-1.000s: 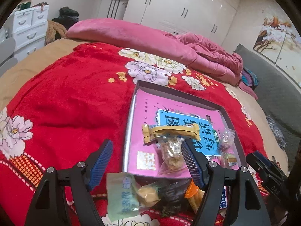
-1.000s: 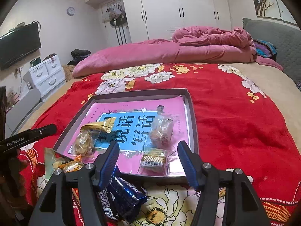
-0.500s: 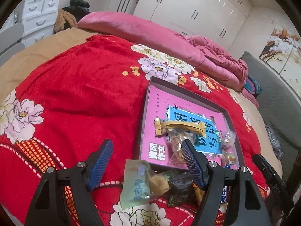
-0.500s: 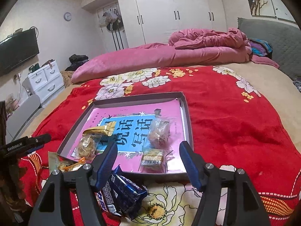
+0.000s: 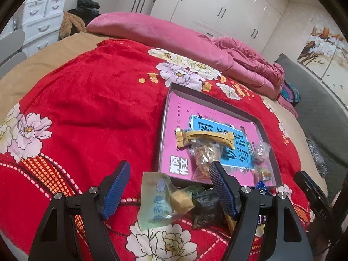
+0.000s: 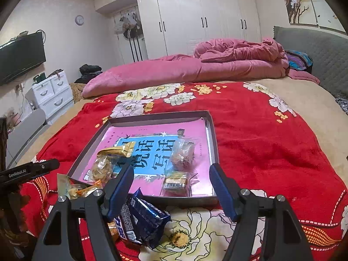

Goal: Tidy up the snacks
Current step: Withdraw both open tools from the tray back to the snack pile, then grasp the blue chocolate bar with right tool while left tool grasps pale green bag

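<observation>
A shallow grey tray (image 6: 152, 115) (image 5: 217, 103) lined with a pink and blue book lies on the red bedspread. In it are a gold bar packet (image 5: 204, 137) (image 6: 117, 151), two clear bags of snacks (image 5: 206, 156) (image 6: 183, 154) and a small wrapped block (image 6: 176, 183). My left gripper (image 5: 169, 187) hangs open over a pale green packet (image 5: 156, 202) and a dark packet (image 5: 206, 204) in front of the tray. My right gripper (image 6: 171, 189) hovers at the tray's near rim; its jaws are opening and press on nothing. Dark blue packets (image 6: 143, 217) lie by its left finger.
A rolled pink duvet (image 6: 195, 69) lies across the far side of the bed. Beyond it stand white wardrobes (image 6: 202, 19); white drawers (image 6: 52, 91) and a TV (image 6: 21, 56) are off to the left. An orange packet (image 6: 89, 190) lies beside the green one.
The right gripper's jaws have spread a little wider. The left wrist view has swung, so the tray now sits further right in it. No snack has moved.
</observation>
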Motion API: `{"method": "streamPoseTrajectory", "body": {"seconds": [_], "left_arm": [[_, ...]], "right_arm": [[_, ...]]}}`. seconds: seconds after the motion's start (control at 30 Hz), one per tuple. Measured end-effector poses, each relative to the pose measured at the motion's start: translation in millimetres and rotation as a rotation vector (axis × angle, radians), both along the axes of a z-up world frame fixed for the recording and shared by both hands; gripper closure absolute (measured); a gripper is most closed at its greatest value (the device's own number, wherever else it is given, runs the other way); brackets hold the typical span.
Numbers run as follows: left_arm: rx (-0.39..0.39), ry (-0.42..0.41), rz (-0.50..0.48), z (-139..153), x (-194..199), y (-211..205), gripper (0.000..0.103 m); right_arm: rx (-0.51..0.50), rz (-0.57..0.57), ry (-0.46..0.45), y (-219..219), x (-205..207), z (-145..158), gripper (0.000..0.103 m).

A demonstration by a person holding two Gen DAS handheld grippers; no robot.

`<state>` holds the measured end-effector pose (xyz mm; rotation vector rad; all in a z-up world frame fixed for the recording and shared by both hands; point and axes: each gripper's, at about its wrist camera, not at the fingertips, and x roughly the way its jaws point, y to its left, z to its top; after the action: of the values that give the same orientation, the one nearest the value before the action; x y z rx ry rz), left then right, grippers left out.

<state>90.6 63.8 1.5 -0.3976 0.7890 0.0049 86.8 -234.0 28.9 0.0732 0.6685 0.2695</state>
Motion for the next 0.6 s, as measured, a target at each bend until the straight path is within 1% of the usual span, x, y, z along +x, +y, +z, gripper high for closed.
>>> {"method": "streamPoseTrajectory", "body": {"seconds": [0.37, 0.6], "left_arm": [[0.014, 0.031, -0.042, -4.6, -4.0, -6.2, 0.026], [0.054, 0.061, -0.088, -9.6, -7.5, -13.5, 0.026]], "right_arm": [[-0.022, 0.059, 0.016, 16.0, -10.3, -2.6, 0.031], [-0.055, 0.106, 0.040, 31.9, -17.9, -9.4, 0.031]]}}
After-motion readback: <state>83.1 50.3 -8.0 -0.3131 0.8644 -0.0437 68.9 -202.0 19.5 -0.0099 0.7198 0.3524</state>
